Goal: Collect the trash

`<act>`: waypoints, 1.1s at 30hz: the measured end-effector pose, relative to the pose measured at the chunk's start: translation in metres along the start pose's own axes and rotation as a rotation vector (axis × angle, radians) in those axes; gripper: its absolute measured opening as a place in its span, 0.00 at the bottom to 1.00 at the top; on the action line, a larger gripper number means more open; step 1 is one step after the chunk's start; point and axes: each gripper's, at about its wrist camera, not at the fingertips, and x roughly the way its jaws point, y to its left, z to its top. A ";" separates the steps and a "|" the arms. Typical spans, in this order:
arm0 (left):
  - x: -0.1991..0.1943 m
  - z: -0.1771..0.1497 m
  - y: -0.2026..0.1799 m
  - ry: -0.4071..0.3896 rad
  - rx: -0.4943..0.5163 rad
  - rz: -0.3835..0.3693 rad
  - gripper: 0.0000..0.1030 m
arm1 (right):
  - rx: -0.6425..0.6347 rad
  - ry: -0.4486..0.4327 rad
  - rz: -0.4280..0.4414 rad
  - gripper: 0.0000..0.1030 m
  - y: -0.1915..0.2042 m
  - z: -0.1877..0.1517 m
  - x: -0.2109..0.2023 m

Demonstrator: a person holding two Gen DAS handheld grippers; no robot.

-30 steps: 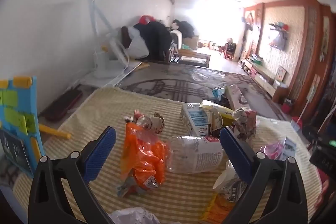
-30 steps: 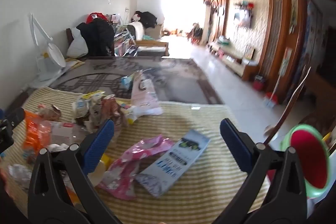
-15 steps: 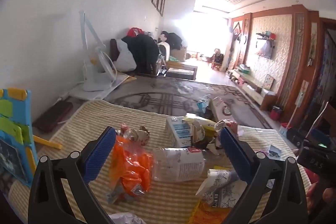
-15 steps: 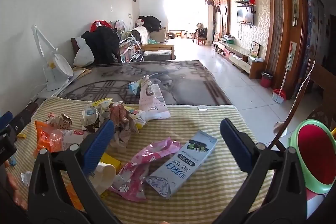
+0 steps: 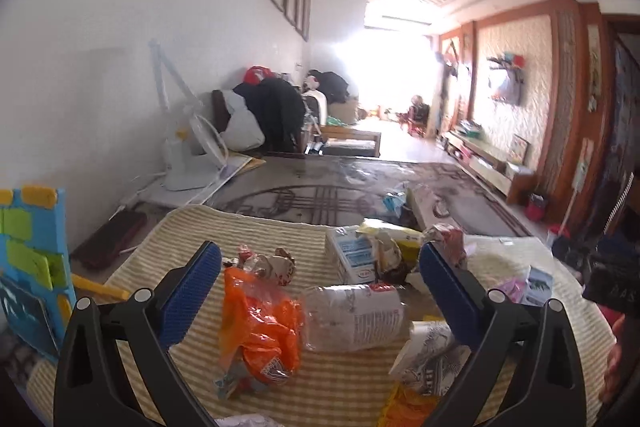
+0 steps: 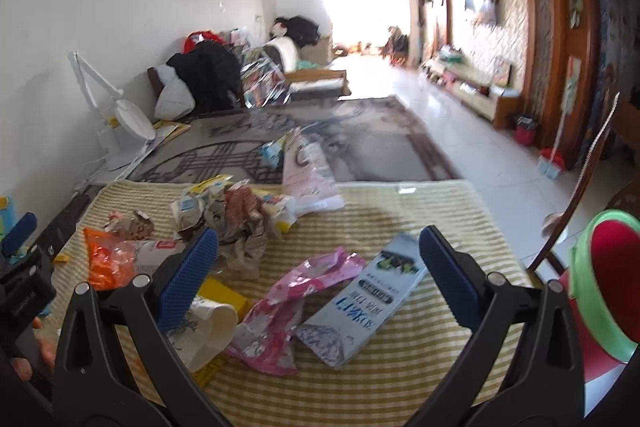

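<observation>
Hovering over the yellow-striped table mat, we keep our left gripper spread wide with nothing between its blue pads. A crumpled orange plastic bag and a crushed clear plastic bottle lie side by side between its fingers on the mat. Our right gripper is likewise released, empty, above a pink foil wrapper and a flattened pale-blue carton. At three o'clock from it stands a green-rimmed red bin; we cannot tell what it contains. More crumpled wrappers pile up at eleven o'clock.
</observation>
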 end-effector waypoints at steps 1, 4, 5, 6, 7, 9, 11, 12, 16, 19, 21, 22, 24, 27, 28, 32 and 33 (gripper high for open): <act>0.000 0.001 -0.001 -0.006 0.001 -0.012 0.92 | -0.012 -0.017 -0.021 0.97 0.001 0.000 -0.002; -0.001 0.001 0.001 0.004 -0.030 -0.026 0.92 | -0.018 -0.032 -0.036 0.97 0.001 0.000 -0.001; 0.001 0.000 0.003 0.024 -0.035 -0.028 0.92 | -0.015 -0.026 -0.030 0.97 0.000 -0.001 0.000; 0.003 0.000 0.004 0.040 -0.033 -0.024 0.92 | -0.012 -0.020 -0.024 0.97 -0.001 -0.001 0.000; 0.006 -0.001 0.005 0.056 -0.026 -0.014 0.93 | -0.013 -0.011 -0.021 0.97 0.000 -0.001 0.002; 0.008 -0.002 0.005 0.075 -0.026 -0.026 0.92 | -0.016 -0.012 -0.025 0.97 -0.001 -0.002 0.001; 0.009 -0.003 0.002 0.093 -0.016 -0.047 0.92 | -0.015 -0.016 -0.026 0.97 -0.001 -0.001 0.000; 0.009 -0.004 0.000 0.098 -0.007 -0.054 0.92 | -0.013 -0.018 -0.024 0.97 -0.001 -0.001 0.000; 0.010 -0.005 -0.005 0.114 0.012 -0.084 0.92 | -0.005 0.000 0.005 0.97 -0.001 -0.001 0.001; 0.011 -0.006 -0.003 0.134 -0.001 -0.092 0.92 | -0.007 -0.003 0.003 0.97 -0.001 -0.002 0.000; 0.013 -0.006 -0.002 0.149 -0.011 -0.098 0.92 | 0.000 -0.010 0.003 0.97 -0.002 -0.001 -0.002; 0.015 -0.007 -0.001 0.159 -0.017 -0.101 0.92 | 0.007 -0.013 0.000 0.97 -0.004 -0.001 -0.002; 0.015 -0.008 -0.001 0.166 -0.022 -0.101 0.92 | 0.013 -0.011 -0.004 0.97 -0.005 0.000 -0.002; 0.017 -0.008 -0.001 0.178 -0.024 -0.090 0.92 | 0.025 -0.005 -0.005 0.97 -0.007 0.000 -0.001; 0.017 -0.008 -0.001 0.182 -0.027 -0.095 0.92 | 0.026 -0.004 -0.006 0.97 -0.007 0.000 -0.001; 0.019 -0.010 -0.003 0.191 -0.022 -0.107 0.92 | 0.023 0.000 -0.008 0.97 -0.007 -0.001 0.000; 0.018 -0.010 -0.003 0.190 -0.018 -0.108 0.92 | 0.022 0.002 -0.008 0.97 -0.007 -0.001 0.000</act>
